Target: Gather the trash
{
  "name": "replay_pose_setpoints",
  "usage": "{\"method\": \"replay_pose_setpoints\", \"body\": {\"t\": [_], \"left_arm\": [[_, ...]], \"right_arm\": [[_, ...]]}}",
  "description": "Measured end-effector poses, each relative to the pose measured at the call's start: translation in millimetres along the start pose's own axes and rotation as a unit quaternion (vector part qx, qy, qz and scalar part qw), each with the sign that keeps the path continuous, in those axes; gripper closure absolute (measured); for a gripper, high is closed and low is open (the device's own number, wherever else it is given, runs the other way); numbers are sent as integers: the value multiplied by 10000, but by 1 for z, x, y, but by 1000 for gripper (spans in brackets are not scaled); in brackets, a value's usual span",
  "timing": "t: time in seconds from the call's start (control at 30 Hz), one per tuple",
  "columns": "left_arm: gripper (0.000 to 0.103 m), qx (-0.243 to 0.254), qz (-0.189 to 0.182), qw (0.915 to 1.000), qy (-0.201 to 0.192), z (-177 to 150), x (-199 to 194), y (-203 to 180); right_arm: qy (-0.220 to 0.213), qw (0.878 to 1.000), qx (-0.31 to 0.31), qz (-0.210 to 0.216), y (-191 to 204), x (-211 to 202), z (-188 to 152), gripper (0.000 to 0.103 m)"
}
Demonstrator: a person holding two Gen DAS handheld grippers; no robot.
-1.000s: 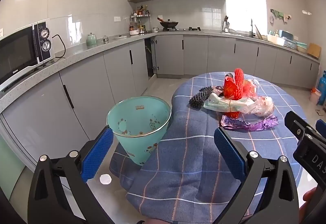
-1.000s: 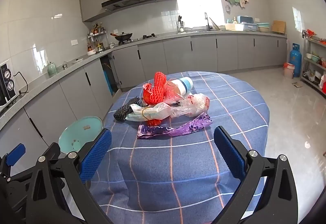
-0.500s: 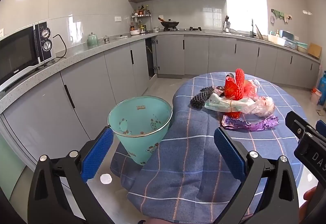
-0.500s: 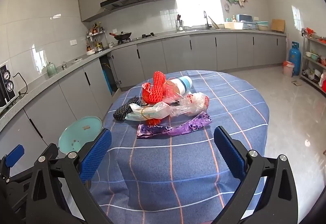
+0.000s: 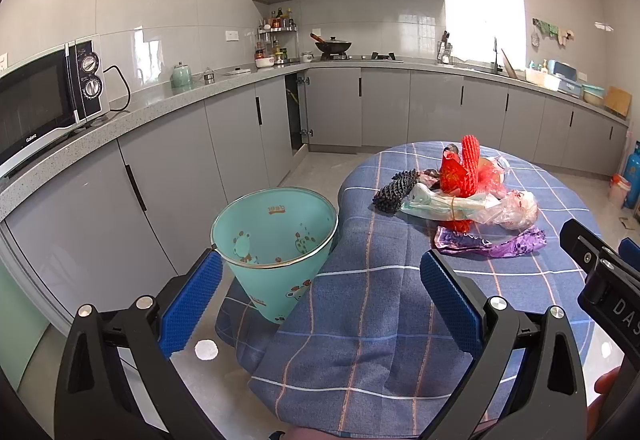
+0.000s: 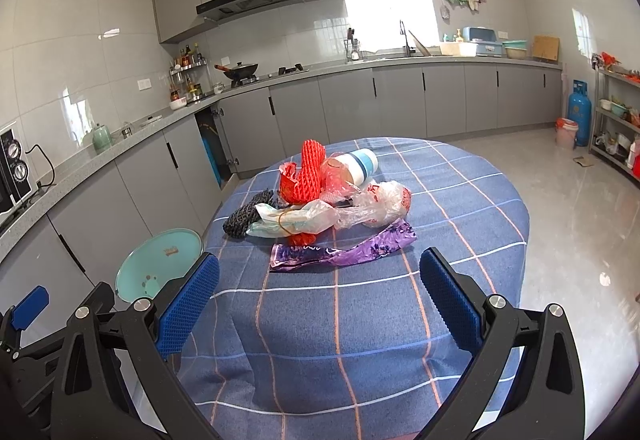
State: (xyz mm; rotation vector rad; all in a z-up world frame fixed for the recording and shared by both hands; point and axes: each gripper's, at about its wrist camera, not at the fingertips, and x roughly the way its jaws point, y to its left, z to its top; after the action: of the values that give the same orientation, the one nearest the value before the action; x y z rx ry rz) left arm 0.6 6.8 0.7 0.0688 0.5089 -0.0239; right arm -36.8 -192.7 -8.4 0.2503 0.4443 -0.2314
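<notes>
Right gripper (image 6: 319, 298) gapes short of trash pile (image 6: 320, 200).

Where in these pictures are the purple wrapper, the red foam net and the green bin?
purple wrapper (image 6: 344, 254): right wrist view, middle of the flattened strip.
red foam net (image 6: 309, 171): right wrist view, upright mesh body.
green bin (image 5: 276, 224): left wrist view, inner wall below the rim.

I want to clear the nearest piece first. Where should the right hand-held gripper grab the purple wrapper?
Probably the purple wrapper at its bunched middle, coming from above with the jaws across its narrow width. It lies flat and long on the tablecloth, nearest the right hand-held gripper and clear of the pile.
</notes>
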Motion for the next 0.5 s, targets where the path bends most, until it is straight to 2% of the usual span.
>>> {"method": "replay_pose_setpoints", "body": {"t": [0.5], "left_arm": [[6, 7, 7, 10000, -6, 0, -1, 0]], "right_arm": [[10, 10000, 47, -7, -3, 0, 0, 4]]}}
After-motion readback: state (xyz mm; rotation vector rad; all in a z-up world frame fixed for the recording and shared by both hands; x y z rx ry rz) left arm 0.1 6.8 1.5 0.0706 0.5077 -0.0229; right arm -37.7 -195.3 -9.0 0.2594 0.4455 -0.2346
